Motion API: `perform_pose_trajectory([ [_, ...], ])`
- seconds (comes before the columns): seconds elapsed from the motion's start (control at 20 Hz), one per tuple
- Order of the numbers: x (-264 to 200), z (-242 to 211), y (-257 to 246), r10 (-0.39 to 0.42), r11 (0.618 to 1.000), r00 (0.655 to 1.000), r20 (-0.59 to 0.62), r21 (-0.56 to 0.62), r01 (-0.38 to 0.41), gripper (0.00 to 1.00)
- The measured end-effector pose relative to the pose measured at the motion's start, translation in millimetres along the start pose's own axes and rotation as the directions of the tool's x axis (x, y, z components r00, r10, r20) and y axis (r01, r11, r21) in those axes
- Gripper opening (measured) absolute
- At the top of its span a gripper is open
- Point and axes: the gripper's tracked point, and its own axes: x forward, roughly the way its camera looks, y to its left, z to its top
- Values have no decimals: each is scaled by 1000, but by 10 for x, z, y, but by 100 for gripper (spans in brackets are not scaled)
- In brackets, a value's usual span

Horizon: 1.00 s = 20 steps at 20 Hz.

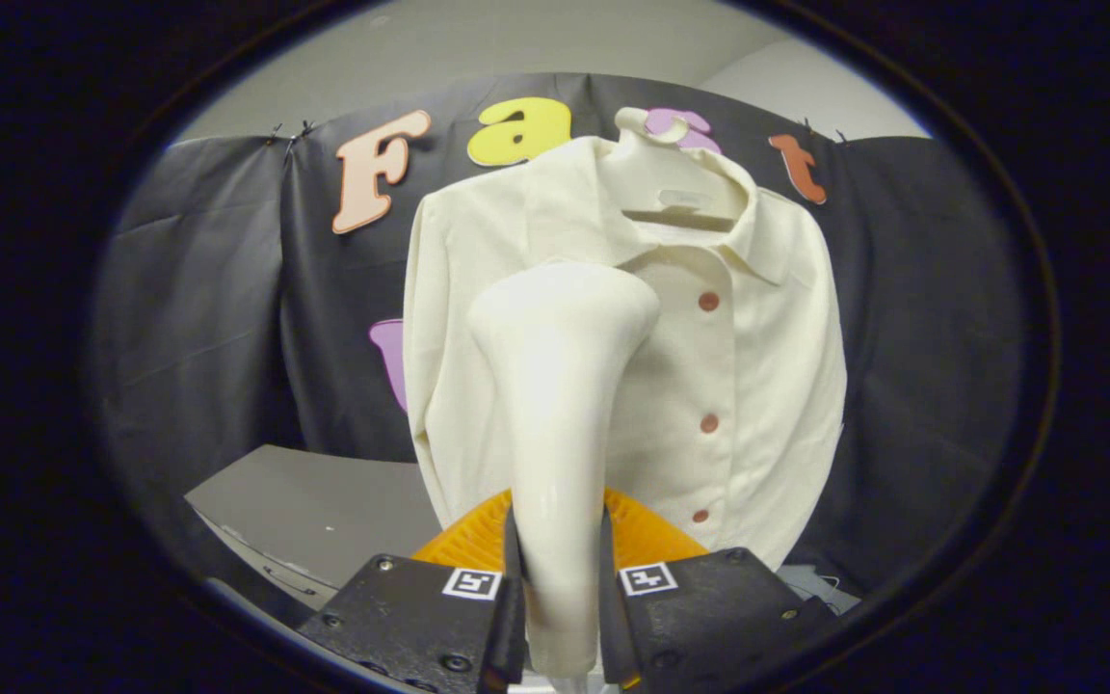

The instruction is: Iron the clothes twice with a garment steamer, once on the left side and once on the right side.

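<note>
Black cloth (208,318) hangs across the back of the booth, with a pale wall above it and one grey table (314,501) low on the left. One cream shirt (767,386) hangs on a single white hanger (656,135) in front of the cloth, its collar open and its front facing the camera. Three reddish buttons (708,302) run down its front, one below another. One gripper (560,578) sits nearest the camera, its two black fingers (420,617) each carrying one small square marker. The fingers are closed tight on the narrow handle of one cream garment steamer (560,386), pressing it from both sides. The steamer stands upright between them and widens to a broad head near the shirt's chest, left of the button row; whether the head touches the fabric cannot be told.
</note>
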Motion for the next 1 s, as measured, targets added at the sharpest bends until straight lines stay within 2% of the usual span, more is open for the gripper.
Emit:
perform_pose_trajectory([
  [0.5, 150, -941, -54, 74, 996, 984, -160, 51, -66, 31],
  [0.75, 165, -1580, -148, 50, 997, 974, -219, 76, -34, 31],
  [1.0, 96, -2266, -211, 43, 998, 944, -329, 52, -27, 31],
])
